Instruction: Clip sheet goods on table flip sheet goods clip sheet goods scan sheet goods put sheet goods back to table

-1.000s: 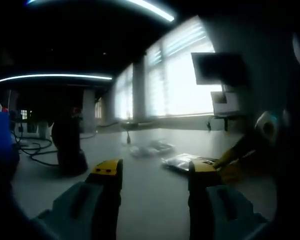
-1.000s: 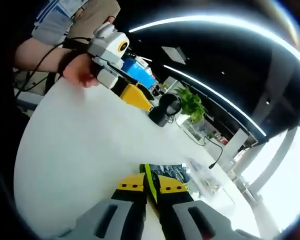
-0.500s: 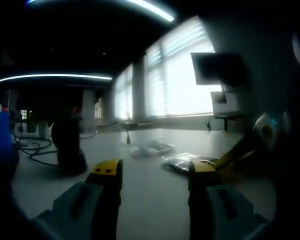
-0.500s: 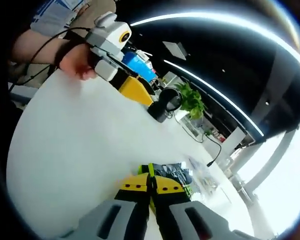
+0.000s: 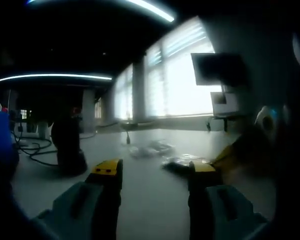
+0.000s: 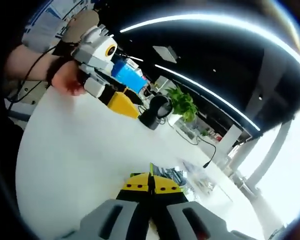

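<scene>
- Right gripper (image 6: 150, 183): jaws closed on the edge of the sheet goods (image 6: 171, 176), held just above the white table (image 6: 75, 145).
- Left gripper (image 5: 155, 172): jaws apart, holding nothing, above the table.

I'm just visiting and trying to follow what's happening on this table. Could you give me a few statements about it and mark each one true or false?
1. The right tongs are shut on the sheet goods. True.
2. The left tongs are gripping the packet too. False: their jaws stand apart with nothing between them.
3. A green plant stands at the far side of the table. True.
4. The table is dark wood. False: it is white.
5. A dark stand sits left of the left tongs. True.
</scene>
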